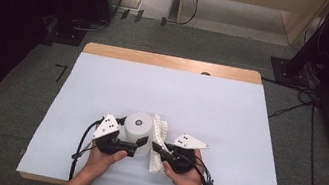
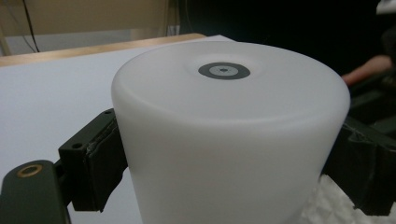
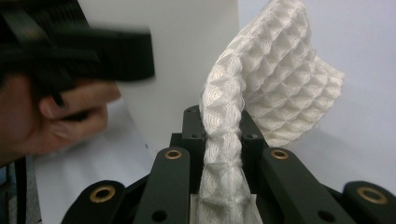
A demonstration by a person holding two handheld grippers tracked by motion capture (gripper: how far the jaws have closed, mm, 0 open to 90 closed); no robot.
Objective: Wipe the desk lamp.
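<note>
Near the table's (image 1: 105,70) front edge, the left gripper (image 1: 139,141) clamps the white cylinder (image 2: 229,135) while the right gripper (image 3: 223,122) pinches the waffle cloth (image 3: 275,88), which could tip the cylinder if tugged against it.

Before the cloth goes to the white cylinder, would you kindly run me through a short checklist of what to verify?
1. Left gripper clamped on the white cylinder, pads on both sides: ok.
2. Right gripper shut on the white waffle cloth, which is pinched between its jaws: ok.
3. Cylinder upright on the white table sheet: ok.
4. Cloth beside the cylinder, close enough to wipe: ok.
5. Cloth already touching the cylinder's wall: cannot tell.
6. Loose end of cloth free of the left gripper: cannot tell.
</note>
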